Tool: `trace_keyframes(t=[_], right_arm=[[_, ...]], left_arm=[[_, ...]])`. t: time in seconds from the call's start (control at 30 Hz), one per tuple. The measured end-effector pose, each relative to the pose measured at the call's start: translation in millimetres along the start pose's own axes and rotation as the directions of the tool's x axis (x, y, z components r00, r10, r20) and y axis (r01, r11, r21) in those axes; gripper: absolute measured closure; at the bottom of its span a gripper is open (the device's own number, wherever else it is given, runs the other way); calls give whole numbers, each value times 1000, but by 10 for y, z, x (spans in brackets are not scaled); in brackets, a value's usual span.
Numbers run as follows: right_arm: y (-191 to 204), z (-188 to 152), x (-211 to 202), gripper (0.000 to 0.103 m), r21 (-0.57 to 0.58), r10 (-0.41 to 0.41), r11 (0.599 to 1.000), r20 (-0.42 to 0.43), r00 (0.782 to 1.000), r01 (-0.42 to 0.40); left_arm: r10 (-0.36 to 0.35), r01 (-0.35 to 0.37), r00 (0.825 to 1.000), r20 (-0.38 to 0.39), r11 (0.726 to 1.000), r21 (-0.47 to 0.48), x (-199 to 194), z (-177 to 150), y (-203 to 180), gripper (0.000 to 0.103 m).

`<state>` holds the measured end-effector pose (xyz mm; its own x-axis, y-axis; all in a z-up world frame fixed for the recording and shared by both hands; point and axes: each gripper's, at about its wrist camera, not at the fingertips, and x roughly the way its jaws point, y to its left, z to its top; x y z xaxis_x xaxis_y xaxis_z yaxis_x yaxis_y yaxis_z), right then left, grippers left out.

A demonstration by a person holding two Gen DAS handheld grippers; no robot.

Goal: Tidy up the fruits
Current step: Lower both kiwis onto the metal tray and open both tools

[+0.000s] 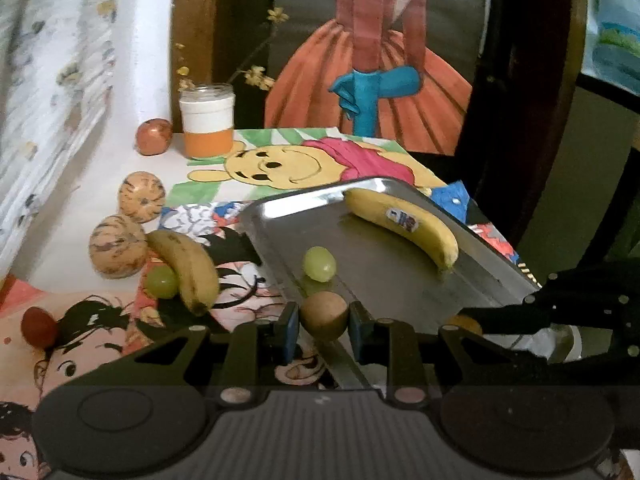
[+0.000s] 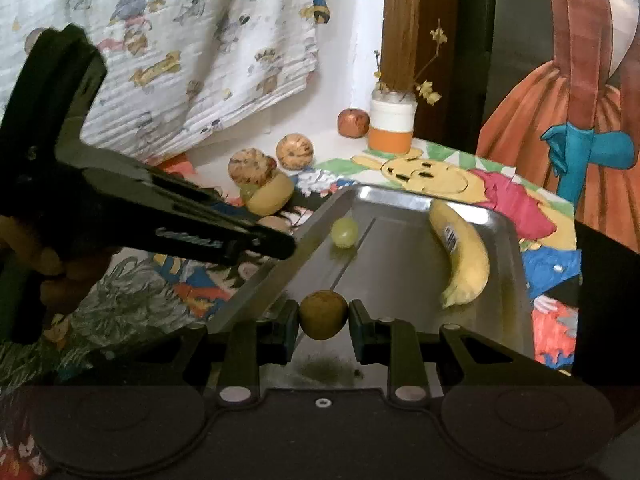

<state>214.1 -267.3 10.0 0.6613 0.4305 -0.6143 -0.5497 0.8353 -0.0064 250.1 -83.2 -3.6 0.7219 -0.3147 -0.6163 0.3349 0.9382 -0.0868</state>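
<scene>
A steel tray holds a yellow banana and a green grape. My left gripper is shut on a brown kiwi at the tray's near left rim. My right gripper is shut on another brown kiwi above the tray's near end. Left of the tray lie a spotted banana, a second green grape, two striped round fruits, a red grape and a red apple.
An orange-and-white jar with twigs stands at the back by the wall. Cartoon-printed cloth covers the table. A patterned curtain hangs at the left. The table's right edge runs just beyond the tray.
</scene>
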Motion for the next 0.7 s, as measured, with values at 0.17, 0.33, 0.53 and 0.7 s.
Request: trace_keyframes(t=[0.17,0.33,0.53,0.7], right_arm=[[32,-54,-1,74,-5,25,1000,-16,1000,-25],[70,-92,6,74,-11,42,999,-37,998,-43],[98,-122,18,74,-9,56,998,-49,997,-57],[97,-138,30,74,2,55,998,-54,997,-55]], left_arm=[[-10,10,1000,-14,1000,27,68,-2,-64,74],[-16,18,1000,-27,998,54,112,-4,-107,74],[-12,14,1000,-26,998,67,129,0,-126,74],[-10,13,1000,-27,997,81,150,20,-144,74]])
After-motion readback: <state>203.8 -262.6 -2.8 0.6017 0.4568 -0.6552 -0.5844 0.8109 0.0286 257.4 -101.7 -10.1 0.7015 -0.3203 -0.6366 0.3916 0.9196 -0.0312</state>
